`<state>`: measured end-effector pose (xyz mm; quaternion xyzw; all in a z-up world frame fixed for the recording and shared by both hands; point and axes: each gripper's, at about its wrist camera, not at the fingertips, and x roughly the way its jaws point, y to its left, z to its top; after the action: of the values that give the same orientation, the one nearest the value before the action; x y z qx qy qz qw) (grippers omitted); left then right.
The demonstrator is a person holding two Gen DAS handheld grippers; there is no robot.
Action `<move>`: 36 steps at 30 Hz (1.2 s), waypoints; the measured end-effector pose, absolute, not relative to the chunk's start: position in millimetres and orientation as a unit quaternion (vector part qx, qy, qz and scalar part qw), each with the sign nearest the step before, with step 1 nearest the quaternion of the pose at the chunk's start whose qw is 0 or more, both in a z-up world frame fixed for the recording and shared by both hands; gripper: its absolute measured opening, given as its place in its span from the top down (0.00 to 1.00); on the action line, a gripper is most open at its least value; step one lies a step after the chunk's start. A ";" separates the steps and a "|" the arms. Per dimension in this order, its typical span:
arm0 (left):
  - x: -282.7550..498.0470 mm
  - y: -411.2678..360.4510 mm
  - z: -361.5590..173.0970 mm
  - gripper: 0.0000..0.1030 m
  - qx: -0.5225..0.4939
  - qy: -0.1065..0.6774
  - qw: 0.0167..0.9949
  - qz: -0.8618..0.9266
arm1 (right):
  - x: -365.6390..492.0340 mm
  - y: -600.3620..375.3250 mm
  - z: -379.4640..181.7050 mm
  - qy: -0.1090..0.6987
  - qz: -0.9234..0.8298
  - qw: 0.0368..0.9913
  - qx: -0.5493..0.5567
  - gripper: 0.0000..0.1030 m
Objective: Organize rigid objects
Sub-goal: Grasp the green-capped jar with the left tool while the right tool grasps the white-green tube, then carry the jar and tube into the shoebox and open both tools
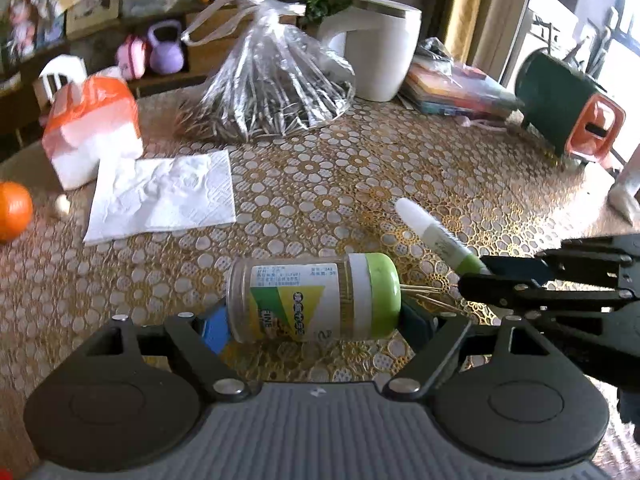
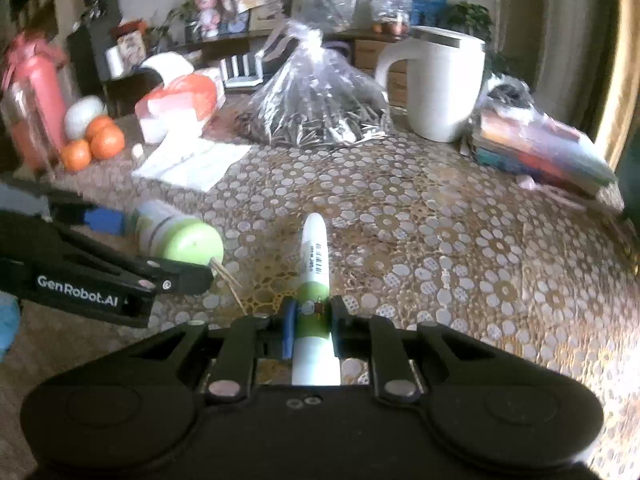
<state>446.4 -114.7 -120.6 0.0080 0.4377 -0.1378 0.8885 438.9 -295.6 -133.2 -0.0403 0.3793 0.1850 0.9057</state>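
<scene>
Toothpicks [image 1: 430, 294] poke out of the green cap of a clear plastic toothpick jar [image 1: 314, 298] with a yellow-and-green label, which lies on its side between the fingers of the left gripper [image 1: 316, 320]. Both of its ends, base at left and cap at right, sit against the pads, so the wide-set jaws are clamped on it just above the gold-and-white floral tablecloth [image 1: 360, 184].

Just to its right, the right gripper [image 2: 312, 330] has its jaws drawn in narrow on a white-and-green cylindrical glue stick [image 2: 316, 276], gripped at its green band, with the rounded white tip pointing away toward the far side of the table.

Farther back, a white paper napkin [image 1: 160, 196] lies flat at left, beside an orange-and-white tissue pack [image 1: 92, 132] and an orange fruit [image 1: 14, 210]. A clear plastic bag of sunflower seeds [image 1: 272, 92] sits at the far centre, a large white mug [image 1: 380, 48] to its right, then a stack of books [image 1: 452, 88] and a dark green cup with an orange handle [image 1: 568, 112] at far right.
</scene>
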 end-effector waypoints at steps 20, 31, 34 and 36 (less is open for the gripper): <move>390.3 -40.5 -52.2 0.19 -0.142 0.451 0.868 -0.152 | 349.8 -287.6 -54.1 0.356 0.188 0.915 0.017 0.84; 308.4 26.6 9.8 0.19 -0.144 0.414 0.889 -0.128 | 285.2 -219.0 1.2 0.335 0.240 0.911 -0.003 0.83; 286.6 49.8 22.6 0.19 -0.145 0.405 0.895 -0.118 | 270.2 -192.5 11.1 0.330 0.259 0.908 -0.010 0.83; 272.0 65.8 28.2 0.19 -0.145 0.399 0.899 -0.107 | 261.4 -173.3 16.6 0.327 0.270 0.906 -0.016 0.84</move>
<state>272.0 65.8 28.2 -0.1452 0.3995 -0.1065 0.8989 261.4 -173.3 16.6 -0.0156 0.3265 0.2696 0.9058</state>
